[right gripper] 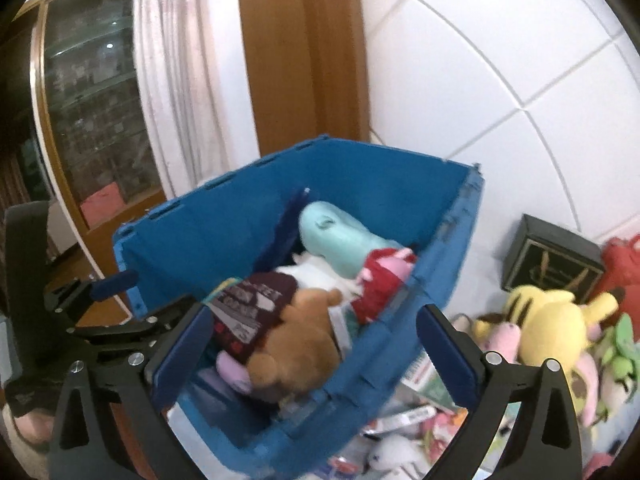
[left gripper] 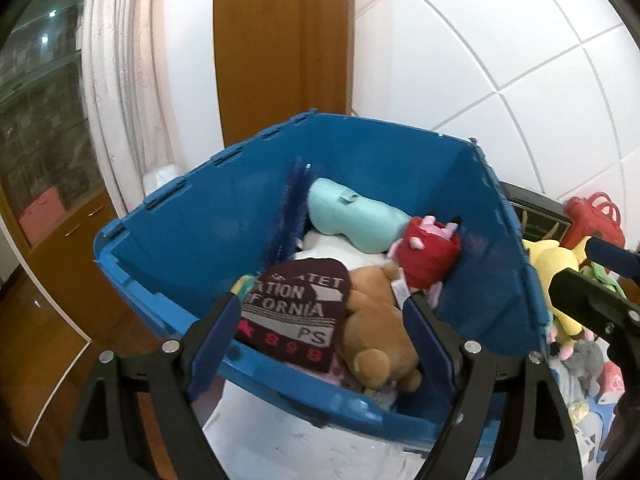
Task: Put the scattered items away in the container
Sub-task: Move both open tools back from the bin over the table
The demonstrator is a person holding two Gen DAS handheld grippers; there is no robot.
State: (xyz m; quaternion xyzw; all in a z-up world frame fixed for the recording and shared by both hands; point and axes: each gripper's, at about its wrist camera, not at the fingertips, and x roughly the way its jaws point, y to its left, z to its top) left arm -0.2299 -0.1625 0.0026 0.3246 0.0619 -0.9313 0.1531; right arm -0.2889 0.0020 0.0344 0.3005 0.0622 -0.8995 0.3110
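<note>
Black-framed left gripper (left gripper: pixel 320 332) & right gripper (right gripper: pixel 316 348) both hang spread w/ nothing pinched, over the blue container (left gripper: pixel 192 224), where a brown plush (left gripper: pixel 376 328) lies beside a maroon knit hat (left gripper: pixel 296 312), w/ a yellow plush (right gripper: pixel 552 320) outside to its right.

A home bedroom: padded headboard (left gripper: pixel 500 40), curtain (right gripper: pixel 176 60), glass-fronted wooden cabinet (right gripper: pixel 88 100).
</note>
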